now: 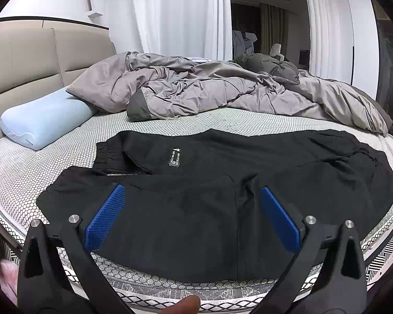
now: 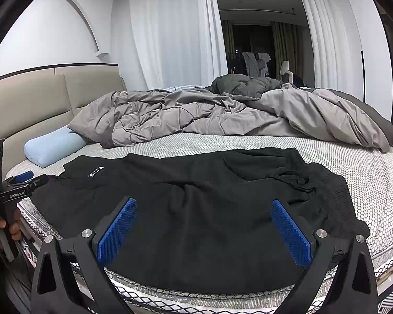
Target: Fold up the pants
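Black pants (image 1: 222,183) lie flat across the near side of the bed, with a small white-printed label (image 1: 174,157) facing up. In the right wrist view the pants (image 2: 196,209) span the frame, with the gathered waistband (image 2: 314,180) at the right. My left gripper (image 1: 194,193) is open and empty, hovering over the pants near the bed's front edge. My right gripper (image 2: 204,206) is open and empty above the pants. The left gripper (image 2: 21,180) also shows at the left edge of the right wrist view, held by a hand.
A crumpled grey duvet (image 1: 222,89) covers the far half of the bed. A light blue pillow (image 1: 44,120) lies at the left by the beige headboard (image 1: 26,60). The honeycomb-patterned mattress (image 1: 39,162) shows around the pants. White curtains hang behind.
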A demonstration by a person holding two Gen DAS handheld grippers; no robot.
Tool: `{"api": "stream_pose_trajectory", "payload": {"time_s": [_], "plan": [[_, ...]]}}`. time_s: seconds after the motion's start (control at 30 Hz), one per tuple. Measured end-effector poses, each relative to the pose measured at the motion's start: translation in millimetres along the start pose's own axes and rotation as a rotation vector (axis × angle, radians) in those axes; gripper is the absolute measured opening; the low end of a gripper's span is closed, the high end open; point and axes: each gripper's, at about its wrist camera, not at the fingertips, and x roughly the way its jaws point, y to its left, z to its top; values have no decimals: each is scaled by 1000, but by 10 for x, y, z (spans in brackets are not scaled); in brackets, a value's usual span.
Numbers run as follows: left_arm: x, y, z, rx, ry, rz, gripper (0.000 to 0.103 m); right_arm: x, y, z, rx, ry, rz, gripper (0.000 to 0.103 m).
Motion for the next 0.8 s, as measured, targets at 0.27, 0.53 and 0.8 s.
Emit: {"api": "stream_pose_trajectory", "payload": {"time_s": [0.27,0.53,0.8], "plan": [[-3,-3,0,0,1,1,102,10,-7,-2,4,1,1,103],[15,76,28,-11,11,2,102,19,-22,-14,2,5,-10,103],[1,185,67,-38,11,-11,102,72,-146,46,22,57,-69,103]]}}
